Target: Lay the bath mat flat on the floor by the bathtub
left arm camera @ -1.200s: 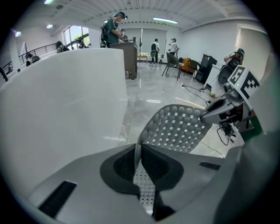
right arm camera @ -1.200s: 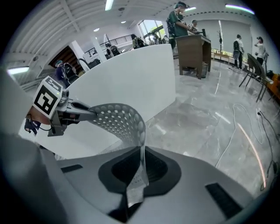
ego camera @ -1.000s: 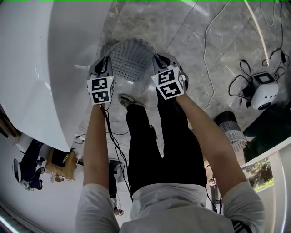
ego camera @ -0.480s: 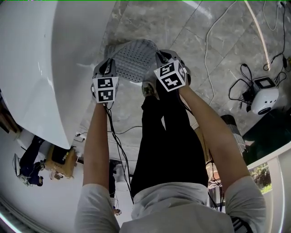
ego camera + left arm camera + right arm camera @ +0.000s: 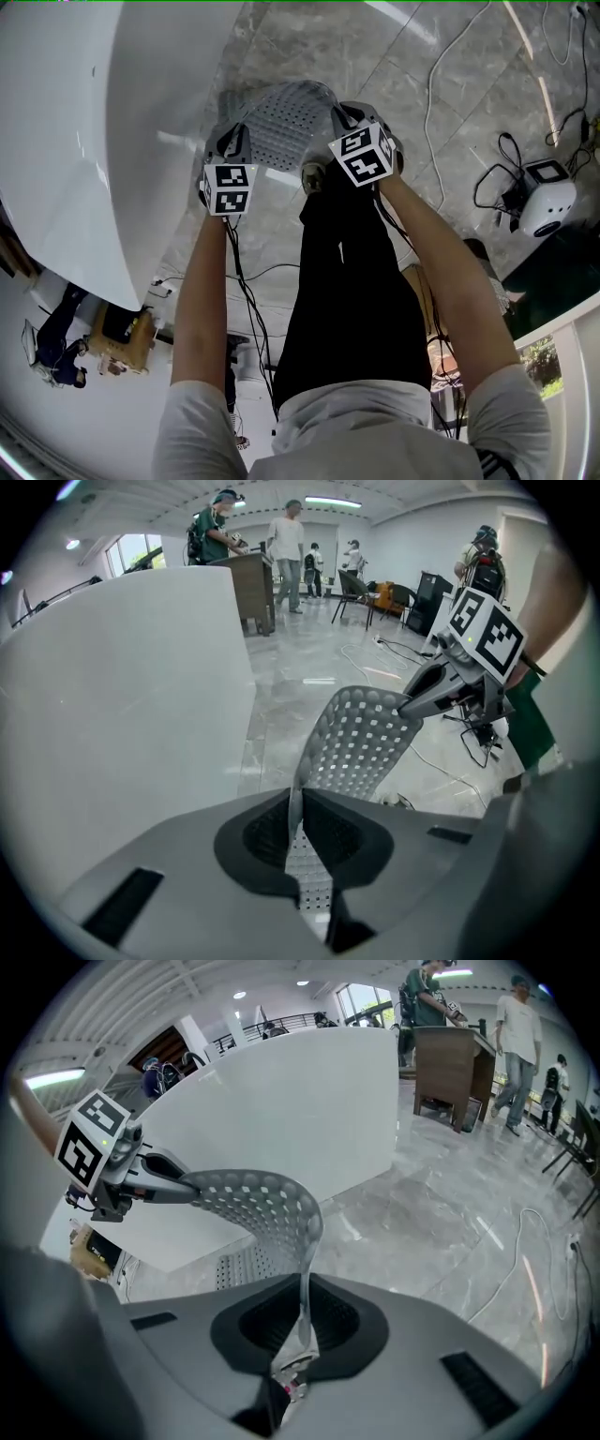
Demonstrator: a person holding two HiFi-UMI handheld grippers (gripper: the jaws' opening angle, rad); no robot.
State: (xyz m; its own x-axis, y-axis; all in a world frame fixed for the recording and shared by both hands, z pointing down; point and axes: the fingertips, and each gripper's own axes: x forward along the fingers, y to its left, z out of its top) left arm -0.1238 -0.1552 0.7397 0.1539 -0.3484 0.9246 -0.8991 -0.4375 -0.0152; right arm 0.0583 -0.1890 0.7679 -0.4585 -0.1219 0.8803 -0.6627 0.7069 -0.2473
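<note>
A grey perforated bath mat [image 5: 284, 122] hangs between my two grippers above the marble floor, right beside the white bathtub [image 5: 84, 122]. My left gripper [image 5: 228, 150] is shut on the mat's left edge; in the left gripper view the bath mat [image 5: 361, 742] runs out from between the jaws toward the right gripper [image 5: 441, 684]. My right gripper [image 5: 356, 127] is shut on the other edge; in the right gripper view the bath mat [image 5: 267, 1204] arches across to the left gripper [image 5: 141, 1180]. The mat bulges upward between the two grips.
The tub's curved wall [image 5: 281, 1119] stands close on the left. A white round device [image 5: 546, 202] with black cables lies on the floor at the right, and a white cord [image 5: 441, 84] snakes across the tiles. People stand by a wooden counter [image 5: 251, 588] far off.
Both grippers have sunk a little with the mat and shifted slightly toward the far right in the head view. The grips stay the same.
</note>
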